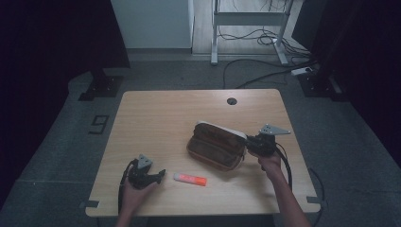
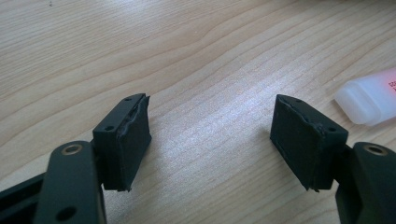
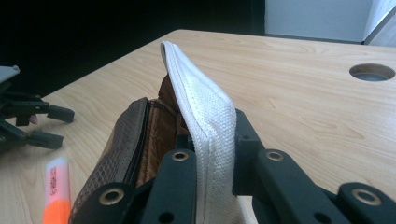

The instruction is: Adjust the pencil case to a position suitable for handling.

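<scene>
Pouch held open at centre frame, marker lying lower middle.

I'm seeing the wooden table (image 1: 156,118) carrying the brown pouch (image 1: 216,145); my right gripper (image 1: 254,141) is pinching its white flap (image 3: 205,112), jaws clamped together on it. My left gripper (image 1: 160,176), lower left, is resting spread apart, just left of the orange-tipped marker (image 1: 189,178).

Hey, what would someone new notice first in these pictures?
Probably the brown fabric pencil pouch right of the table's centre, its white cloth flap pinched by the right gripper. Next, the orange-and-white tube lying near the front edge, just beyond the open left gripper.
</scene>
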### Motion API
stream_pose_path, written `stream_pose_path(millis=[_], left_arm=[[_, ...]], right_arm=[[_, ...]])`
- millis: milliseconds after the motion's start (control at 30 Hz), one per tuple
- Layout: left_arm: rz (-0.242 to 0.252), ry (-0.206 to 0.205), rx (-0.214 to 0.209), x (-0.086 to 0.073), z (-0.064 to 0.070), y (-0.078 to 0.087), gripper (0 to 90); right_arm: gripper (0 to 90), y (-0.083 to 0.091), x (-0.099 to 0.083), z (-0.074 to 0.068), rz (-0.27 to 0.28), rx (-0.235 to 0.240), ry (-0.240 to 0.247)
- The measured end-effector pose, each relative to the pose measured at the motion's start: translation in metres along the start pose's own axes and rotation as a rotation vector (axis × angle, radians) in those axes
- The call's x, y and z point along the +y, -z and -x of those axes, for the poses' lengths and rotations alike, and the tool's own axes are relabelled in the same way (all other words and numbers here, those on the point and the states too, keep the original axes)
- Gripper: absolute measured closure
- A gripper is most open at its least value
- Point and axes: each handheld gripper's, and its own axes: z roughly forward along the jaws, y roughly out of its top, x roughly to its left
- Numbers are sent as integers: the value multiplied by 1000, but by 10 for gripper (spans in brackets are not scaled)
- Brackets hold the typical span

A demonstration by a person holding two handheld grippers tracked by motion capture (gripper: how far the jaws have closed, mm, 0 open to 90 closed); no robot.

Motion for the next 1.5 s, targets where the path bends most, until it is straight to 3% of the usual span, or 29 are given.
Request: stream_pose_path(millis=[233, 400, 533, 733, 833, 1033, 1167, 1267, 1500], left_arm=[[0, -1, 0, 0, 0, 0, 282], [-1, 0, 0, 0, 0, 0, 282], [0, 0, 1, 0, 0, 0, 282], [0, 0, 0, 0, 0, 0, 282], [-1, -1, 1, 0, 0, 0, 283], [-1, -1, 1, 0, 0, 0, 282], [0, -1, 0, 0, 0, 0, 282], [-1, -1, 1, 0, 0, 0, 282], [-1, -1, 1, 0, 0, 0, 282]], right_arm=[[781, -1, -2, 5, -40, -32, 18], [754, -4, -6, 9, -119, -93, 34], [746, -5, -8, 10, -131, -103, 30], [709, -7, -8, 9, -162, -139, 64], [683, -6, -7, 8, -157, -155, 76], [435, -3, -5, 3, -127, -213, 83], [351, 5, -3, -1, -91, -240, 60], [335, 15, -1, -7, -43, -257, 53], [332, 31, -3, -15, -16, -254, 43]])
